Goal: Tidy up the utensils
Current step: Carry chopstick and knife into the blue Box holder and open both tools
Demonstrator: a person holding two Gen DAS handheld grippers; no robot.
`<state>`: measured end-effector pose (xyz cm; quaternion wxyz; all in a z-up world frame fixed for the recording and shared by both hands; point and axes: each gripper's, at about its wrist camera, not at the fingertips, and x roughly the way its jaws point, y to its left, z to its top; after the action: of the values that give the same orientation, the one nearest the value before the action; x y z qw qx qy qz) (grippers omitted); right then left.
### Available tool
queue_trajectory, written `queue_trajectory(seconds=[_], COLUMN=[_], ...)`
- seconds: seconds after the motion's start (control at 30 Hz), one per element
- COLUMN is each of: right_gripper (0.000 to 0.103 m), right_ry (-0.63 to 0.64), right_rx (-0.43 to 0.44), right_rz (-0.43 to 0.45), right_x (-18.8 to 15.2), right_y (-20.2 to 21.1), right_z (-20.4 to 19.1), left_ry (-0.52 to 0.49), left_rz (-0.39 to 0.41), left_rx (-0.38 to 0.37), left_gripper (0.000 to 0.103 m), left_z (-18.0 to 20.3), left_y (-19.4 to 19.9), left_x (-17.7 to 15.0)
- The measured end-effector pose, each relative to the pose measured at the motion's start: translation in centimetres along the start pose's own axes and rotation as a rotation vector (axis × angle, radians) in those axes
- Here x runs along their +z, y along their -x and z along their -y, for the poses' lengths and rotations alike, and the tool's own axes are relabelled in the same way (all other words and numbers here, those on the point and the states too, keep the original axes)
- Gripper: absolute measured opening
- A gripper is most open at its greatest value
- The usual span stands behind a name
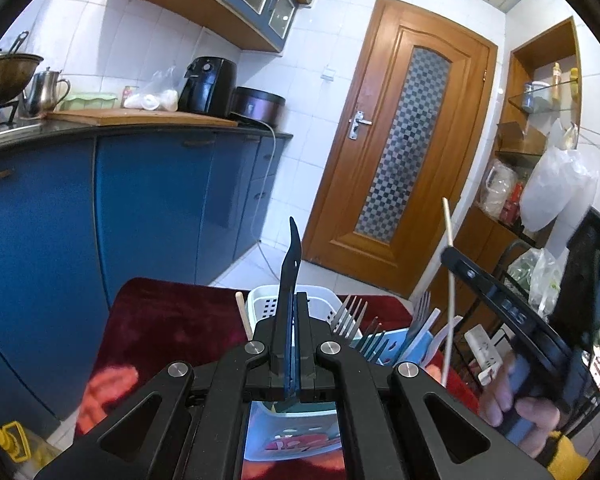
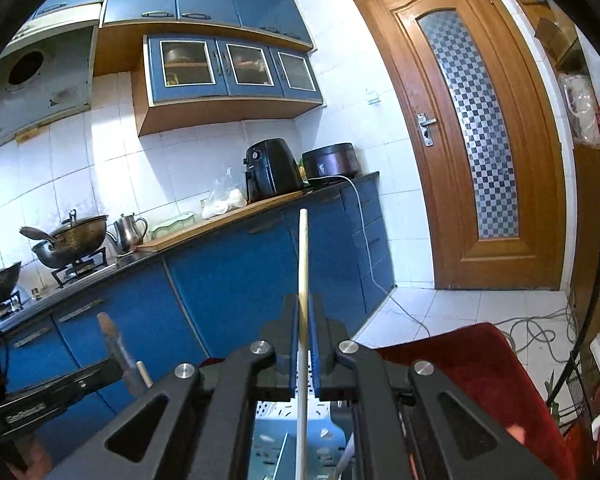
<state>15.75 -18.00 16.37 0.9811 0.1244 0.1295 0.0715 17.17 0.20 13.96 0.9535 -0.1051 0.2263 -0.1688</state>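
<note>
My left gripper is shut on a black-handled knife that stands upright, held above a white slotted basket on the red cloth. My right gripper is shut on a pale wooden chopstick, also upright; it shows at the right of the left wrist view. Several forks and other utensils stand in a blue holder beside the white basket. A second chopstick stands at the basket's left. The left gripper holding the knife shows at lower left of the right wrist view.
A red cloth covers the table. Blue kitchen cabinets with a counter, an air fryer and a rice cooker stand to the left. A wooden door is ahead. Shelves with bags and a power strip are at right.
</note>
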Motion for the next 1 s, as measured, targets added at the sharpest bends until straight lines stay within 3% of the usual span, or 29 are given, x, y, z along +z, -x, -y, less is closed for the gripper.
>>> queue_trajectory(seconds=[0.27,0.5,0.63,0.73,0.83,1.0], right_gripper=[0.007,0.007,0.028,0.031,0.038,0.041], right_ry=[0.090,0.129,0.105,0.089,0.069,0.027], right_rx=[-0.059,-0.076,-0.053,-0.036,-0.018,0.019], right_rz=[0.065,0.071,0.041,0.026,0.012,-0.026], right_x=[-0.5,-1.7,-2.2,-2.3,-2.3,-2.3], right_y=[-1.1,-1.5,-1.1,-0.5,0.2,1.7], right_z=[-0.5,-0.5,-0.1,0.1,0.2,0.4], left_ry=[-0.007,-0.026,-0.030,-0.031,-0.037,-0.050], left_rz=[-0.010,-0.027,-0.058,-0.077,-0.091,-0.096], left_rx=[-0.011,-0.008,-0.015,-0.016,-0.013,-0.017], left_gripper=[0.000,0.000,0.000,0.003,0.011,0.037], left_z=[0.3,0.9,1.2,1.4,1.7,2.3], left_y=[-0.7,-1.6,-2.1,-2.3,-2.2,-1.4], left_x=[-0.3,-1.1,-1.7,-1.9,-2.0,-2.5])
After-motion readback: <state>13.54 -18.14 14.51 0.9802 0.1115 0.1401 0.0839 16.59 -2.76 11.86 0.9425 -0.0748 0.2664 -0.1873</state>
